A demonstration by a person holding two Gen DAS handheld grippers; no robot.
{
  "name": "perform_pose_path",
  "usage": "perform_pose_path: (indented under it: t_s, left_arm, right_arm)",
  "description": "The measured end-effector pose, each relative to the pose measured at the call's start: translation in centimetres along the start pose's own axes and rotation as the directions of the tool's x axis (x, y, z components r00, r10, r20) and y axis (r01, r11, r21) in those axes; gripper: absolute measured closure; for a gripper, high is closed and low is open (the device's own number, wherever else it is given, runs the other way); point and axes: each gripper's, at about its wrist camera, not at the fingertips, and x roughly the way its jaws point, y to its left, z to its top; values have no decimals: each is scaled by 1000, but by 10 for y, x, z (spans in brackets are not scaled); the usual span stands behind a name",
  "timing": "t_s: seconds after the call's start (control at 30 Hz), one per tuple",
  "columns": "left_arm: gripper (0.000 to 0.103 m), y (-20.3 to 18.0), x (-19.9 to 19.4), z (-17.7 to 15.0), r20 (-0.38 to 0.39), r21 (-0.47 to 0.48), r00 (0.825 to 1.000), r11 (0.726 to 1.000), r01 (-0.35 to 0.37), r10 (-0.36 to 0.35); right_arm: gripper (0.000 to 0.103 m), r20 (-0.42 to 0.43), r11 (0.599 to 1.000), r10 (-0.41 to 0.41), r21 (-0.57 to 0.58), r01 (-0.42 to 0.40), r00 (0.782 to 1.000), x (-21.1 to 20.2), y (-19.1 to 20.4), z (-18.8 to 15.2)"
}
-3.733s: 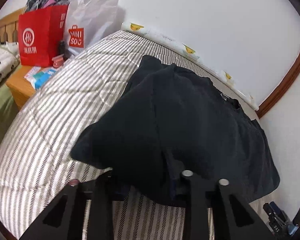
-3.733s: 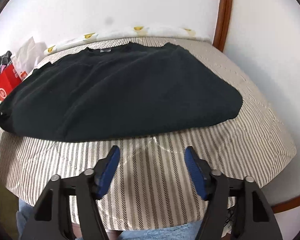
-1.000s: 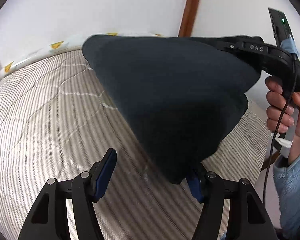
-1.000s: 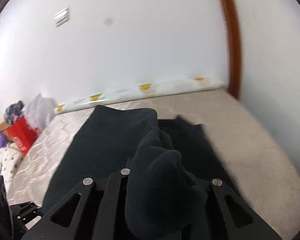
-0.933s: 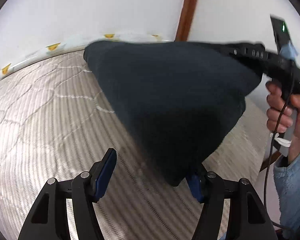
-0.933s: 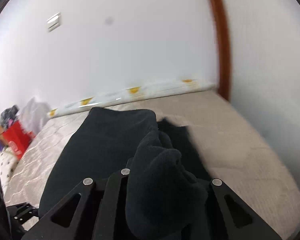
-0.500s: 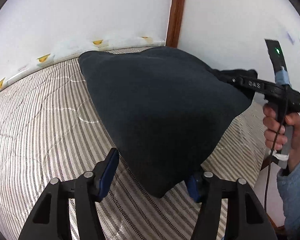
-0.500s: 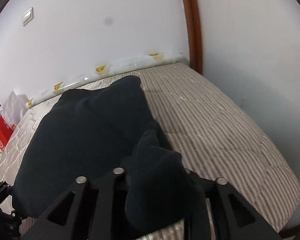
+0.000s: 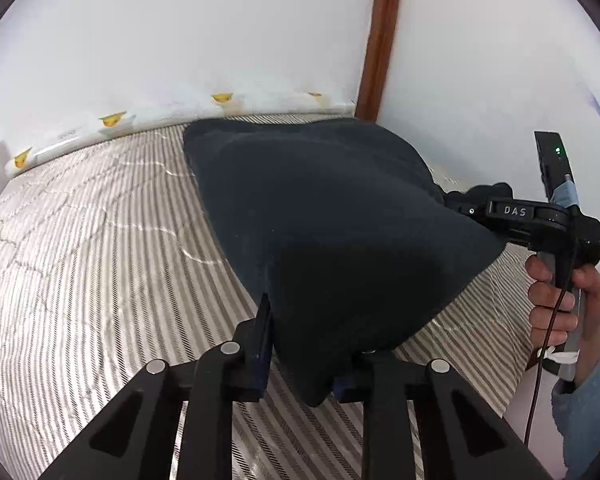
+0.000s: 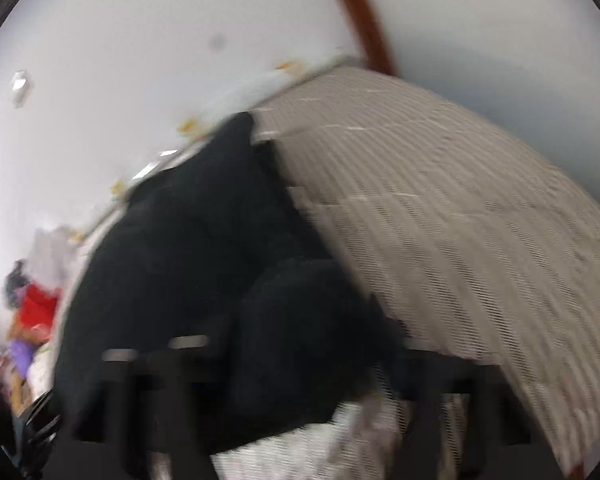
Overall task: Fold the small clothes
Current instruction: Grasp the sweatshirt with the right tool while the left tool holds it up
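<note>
In the left wrist view the striped mattress (image 9: 80, 264) fills the nine o'clock side, its far edge meeting a white bolster with yellow prints (image 9: 112, 122) at about eleven o'clock; at six o'clock the left gripper (image 9: 304, 354) has its two fingers drawn in against the low corner of the black garment (image 9: 324, 220), pinching that bunched tip between the blue pads; the garment rises from there toward twelve o'clock as a broad dark sheet, lifted off the mattress along its near edge and touching the bed again at its far corner near the bolster; a brown wooden post (image 9: 382, 36) stands at one o'clock between two white walls; at three o'clock the right gripper (image 9: 466, 206), marked DAS, reaches in and clamps the garment's other corner, dark cloth bunched at its tip; the person's right hand (image 9: 560, 300) grips its handle at four o'clock, a black cable hanging beside it.

The right wrist view is heavily blurred; a red bag (image 10: 38, 310) shows at nine o'clock; the garment (image 10: 204, 264) lies from centre to six o'clock with a thick wad at the fingers; the mattress (image 10: 460, 208) spreads to three o'clock.
</note>
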Motion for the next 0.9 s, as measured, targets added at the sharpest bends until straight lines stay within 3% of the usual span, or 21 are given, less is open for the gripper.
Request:
perform_pose_path:
  t_s: [0.1, 0.57, 0.67, 0.77, 0.9]
  left_arm:
    - [84, 13, -5, 6, 19, -43, 1000, 999, -13, 14]
    - [85, 153, -15, 21, 11, -200, 992, 972, -123, 128]
    - [85, 172, -10, 15, -17, -240, 994, 965, -106, 105]
    - [84, 176, -8, 6, -37, -236, 996, 967, -92, 86]
    - [84, 163, -9, -9, -53, -178, 991, 975, -134, 127]
  right_arm:
    - [84, 20, 996, -44, -76, 45, 999, 7, 25, 4]
    - [84, -62, 976, 66, -204, -77, 996, 93, 167, 34]
    - [84, -74, 964, 68, -253, -85, 995, 106, 195, 36]
    - [83, -66, 951, 63, -298, -80, 996, 100, 200, 31]
    - [80, -72, 941, 50, -332, -71, 996, 85, 185, 16]
